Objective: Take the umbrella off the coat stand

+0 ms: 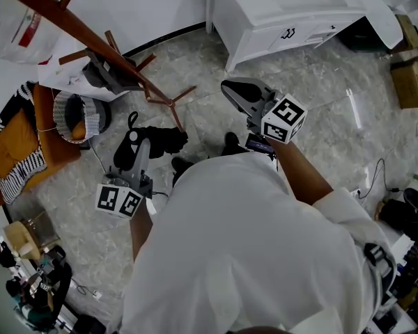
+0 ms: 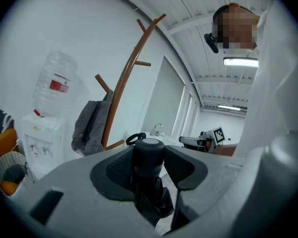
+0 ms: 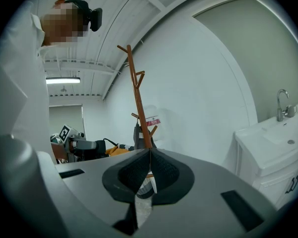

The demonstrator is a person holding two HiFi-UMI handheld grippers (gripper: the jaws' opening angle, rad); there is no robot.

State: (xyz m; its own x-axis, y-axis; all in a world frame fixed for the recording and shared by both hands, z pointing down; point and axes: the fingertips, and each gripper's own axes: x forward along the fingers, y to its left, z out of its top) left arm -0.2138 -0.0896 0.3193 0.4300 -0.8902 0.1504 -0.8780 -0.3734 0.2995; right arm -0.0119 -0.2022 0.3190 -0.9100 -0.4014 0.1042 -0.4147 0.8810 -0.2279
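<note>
White sink cabinet (image 1: 265, 21) with chrome tap (image 3: 282, 103), against wall; water dispenser (image 2: 42, 138) topped by clear bottle (image 2: 53, 83); grey bag (image 2: 89, 125) hanging near dispenser; woven basket (image 1: 61, 127) beside orange cushion (image 1: 14, 141) on marbled floor (image 1: 320, 103); cardboard box (image 1: 411, 82) at right edge

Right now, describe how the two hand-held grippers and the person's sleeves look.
The left hand-held gripper and the right hand-held gripper have smooth grey bodies with dark textured pads. Each carries a white cube printed with black square markers. The person wears a white top, and its sleeves leave the forearms bare. No cables show.
</note>
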